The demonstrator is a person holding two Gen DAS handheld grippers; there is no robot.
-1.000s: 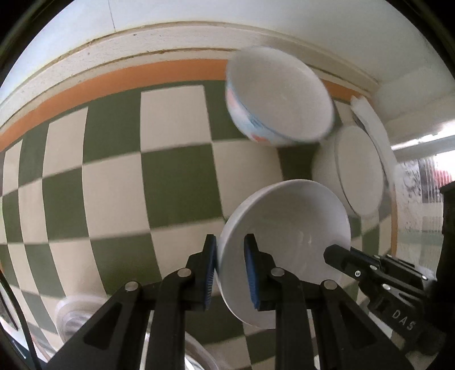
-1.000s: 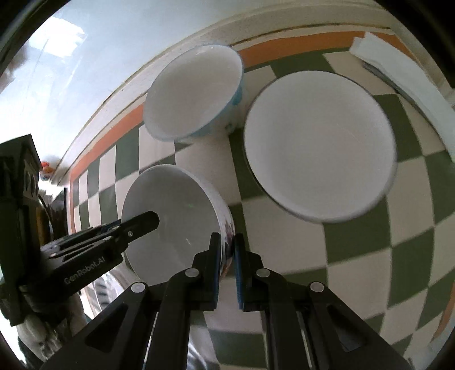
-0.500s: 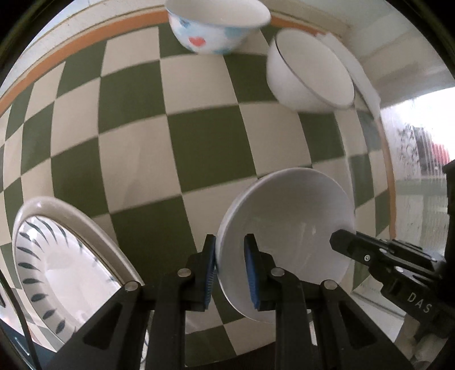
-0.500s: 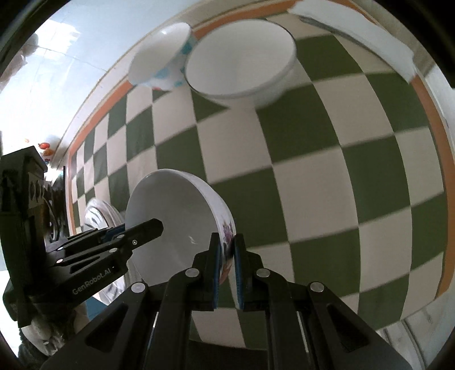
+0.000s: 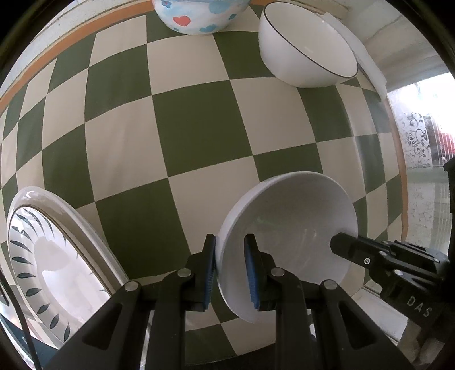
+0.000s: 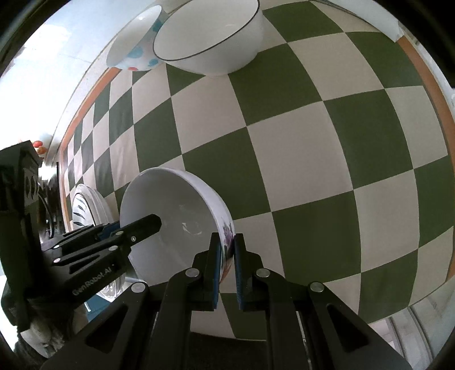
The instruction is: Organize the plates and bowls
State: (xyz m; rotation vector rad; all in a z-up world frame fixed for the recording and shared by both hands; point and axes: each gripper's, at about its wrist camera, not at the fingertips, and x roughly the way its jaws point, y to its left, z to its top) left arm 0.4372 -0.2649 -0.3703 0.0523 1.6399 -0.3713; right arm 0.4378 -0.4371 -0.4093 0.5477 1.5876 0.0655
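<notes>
White bowl [image 5: 287, 227] | clamped by left tool [image 5: 229, 273] and right tool [image 6: 227, 263] (both rims) | drawn farther from 2 far bowls [image 5: 307, 54]

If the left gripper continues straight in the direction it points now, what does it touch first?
Probably the checkered tablecloth: the left gripper, shut on the floral bowl, has bare cloth ahead. The black-rimmed bowl sits right of that line, though depth is unclear.

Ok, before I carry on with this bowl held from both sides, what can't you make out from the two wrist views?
- Held bowl: underside hidden in both views; whether it touches the table is unclear.
- Heart-patterned bowl: rim cut off by the top edge, left view.
- Patterned plate: lower part cut by the frame edge, left view; mostly behind the left gripper in the right view.
- Black-rimmed bowl: contents unseen.
</notes>
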